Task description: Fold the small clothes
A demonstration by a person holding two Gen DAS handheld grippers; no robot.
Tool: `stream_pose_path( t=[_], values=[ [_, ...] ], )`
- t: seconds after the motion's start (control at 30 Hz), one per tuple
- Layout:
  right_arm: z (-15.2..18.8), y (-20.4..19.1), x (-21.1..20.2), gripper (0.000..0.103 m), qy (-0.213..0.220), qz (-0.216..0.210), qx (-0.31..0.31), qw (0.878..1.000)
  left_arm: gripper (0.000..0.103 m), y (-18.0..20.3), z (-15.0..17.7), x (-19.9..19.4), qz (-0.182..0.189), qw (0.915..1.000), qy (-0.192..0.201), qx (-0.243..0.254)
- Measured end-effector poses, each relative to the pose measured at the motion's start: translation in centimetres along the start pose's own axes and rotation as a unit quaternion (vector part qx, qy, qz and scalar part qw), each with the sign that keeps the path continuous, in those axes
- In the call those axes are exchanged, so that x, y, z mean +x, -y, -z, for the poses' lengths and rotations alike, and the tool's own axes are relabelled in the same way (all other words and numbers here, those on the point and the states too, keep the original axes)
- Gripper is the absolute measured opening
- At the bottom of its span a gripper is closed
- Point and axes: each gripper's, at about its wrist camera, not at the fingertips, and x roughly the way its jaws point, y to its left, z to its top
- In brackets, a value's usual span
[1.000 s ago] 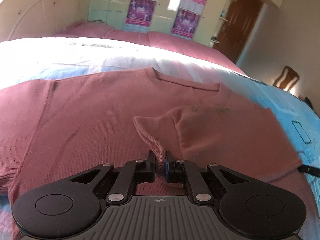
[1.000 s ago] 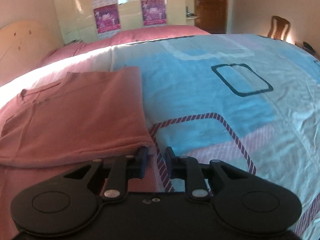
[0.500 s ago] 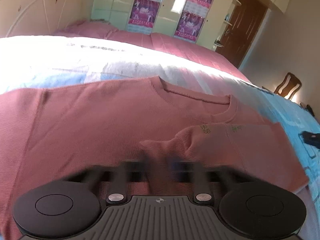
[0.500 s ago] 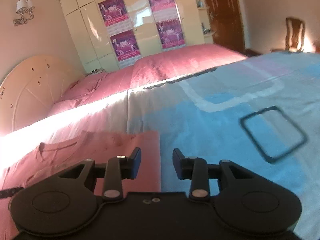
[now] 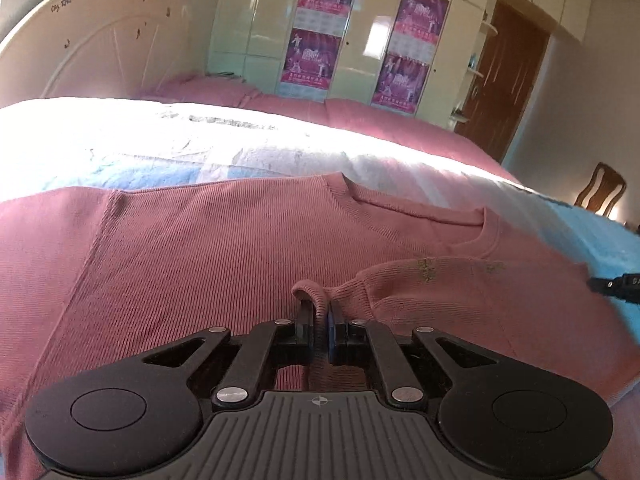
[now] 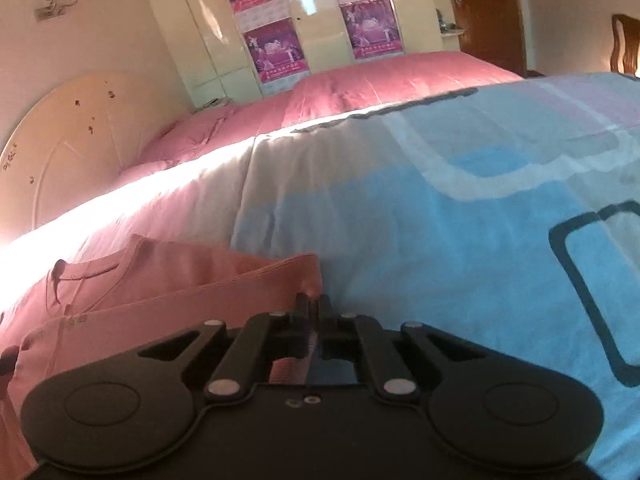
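Ribbed pink sweater [image 5: 208, 264], spread on the bed and half folded, pinched by both my tools.

Soft, light knit that I judge will sag and drag rather than hold a crease, so thick hems and cuffs make the surest holds. My left gripper [image 5: 320, 322] is clamped on the corded cuff of the sleeve folded over the chest; my right gripper [image 6: 313, 307] looks nearly closed at the corner of the folded edge, though whether it pinches cloth I cannot tell. The sweater lies on a smooth blue patterned bedsheet [image 6: 460, 248], collar toward the pink pillows [image 5: 304, 108].
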Motion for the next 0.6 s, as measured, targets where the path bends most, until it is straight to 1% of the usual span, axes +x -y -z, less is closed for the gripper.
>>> stream_pose_path(
  t=[0.03, 0.07, 0.1, 0.13, 0.17, 0.2, 0.23, 0.27, 0.3, 0.33, 0.37, 0.4, 0.43, 0.47, 0.5, 0.53, 0.57, 0.6],
  values=[
    [-0.2, 0.0, -0.2, 0.012, -0.001, 0.002, -0.001, 1.000, 0.018, 0.1, -0.3, -0.3, -0.012, 0.9999, -0.002, 0.000],
    [-0.3, 0.0, -0.7, 0.020, 0.005, 0.014, -0.004, 1.000, 0.021, 0.4, -0.7, -0.9, -0.040, 0.9991, 0.006, 0.007],
    [-0.4, -0.3, -1.5, 0.020, 0.018, 0.024, -0.013, 0.999, 0.026, 1.1, -1.0, -1.8, -0.061, 0.9976, 0.025, 0.019],
    [-0.5, -0.7, -2.1, 0.020, 0.032, 0.024, -0.027, 0.999, 0.030, 1.6, -1.2, -2.6, -0.059, 0.9972, 0.039, 0.025],
    [-0.8, -1.2, -2.4, 0.021, 0.038, 0.014, -0.042, 0.998, 0.031, 2.3, -1.5, -2.8, -0.042, 0.9978, 0.045, 0.026],
    [-0.9, -1.9, -2.3, 0.021, 0.035, 0.006, -0.057, 0.998, 0.038, 3.5, -1.8, -2.6, -0.023, 0.9983, 0.042, 0.034],
    [-0.9, -2.8, -1.9, 0.022, 0.029, 0.000, -0.079, 0.996, 0.052, 5.1, -2.0, -1.9, -0.009, 0.9979, 0.035, 0.055],
    [-0.6, -3.9, -1.3, 0.027, 0.024, -0.001, -0.103, 0.994, 0.058, 6.8, -2.0, -1.0, 0.002, 0.9965, 0.025, 0.080],
    [-0.4, -4.7, -0.6, 0.029, 0.017, -0.001, -0.117, 0.993, 0.064, 8.2, -1.9, 0.0, 0.009, 0.9949, 0.018, 0.099],
    [-0.1, -5.2, 0.3, 0.028, 0.005, 0.002, -0.128, 0.992, 0.064, 9.0, -1.7, 0.8, 0.013, 0.9936, 0.009, 0.111],
    [0.0, -5.5, 1.1, 0.021, -0.003, 0.019, -0.138, 0.990, 0.064, 9.5, -1.6, 1.8, 0.008, 0.9928, -0.007, 0.120],
    [0.1, -5.4, 1.3, 0.021, 0.001, 0.034, -0.143, 0.989, 0.064, 9.5, -1.4, 2.8, -0.002, 0.9925, -0.024, 0.120],
    [-0.1, -5.0, 1.1, 0.021, 0.005, 0.047, -0.140, 0.989, 0.064, 9.0, -1.2, 3.1, 0.004, 0.9936, -0.021, 0.111],
    [-0.3, -4.5, 0.9, 0.030, 0.004, 0.067, -0.138, 0.988, 0.064, 8.5, -1.2, 3.1, 0.011, 0.9943, -0.015, 0.105],
    [-0.3, -4.1, 0.7, 0.034, 0.003, 0.074, -0.135, 0.988, 0.064, 8.4, -1.4, 2.9, 0.013, 0.9944, -0.016, 0.104],
    [-0.4, -3.6, 0.5, 0.032, -0.004, 0.069, -0.129, 0.989, 0.064, 8.6, -1.6, 2.6, 0.009, 0.9944, -0.015, 0.104],
    [-0.4, -3.3, 0.3, 0.029, -0.008, 0.059, -0.125, 0.990, 0.064, 9.2, -1.8, 1.8, 0.004, 0.9943, -0.004, 0.106],
    [-0.5, -3.4, -0.1, 0.029, -0.006, 0.057, -0.126, 0.990, 0.064, 9.5, -1.7, 0.9, 0.011, 0.9936, 0.010, 0.112]
  ],
)
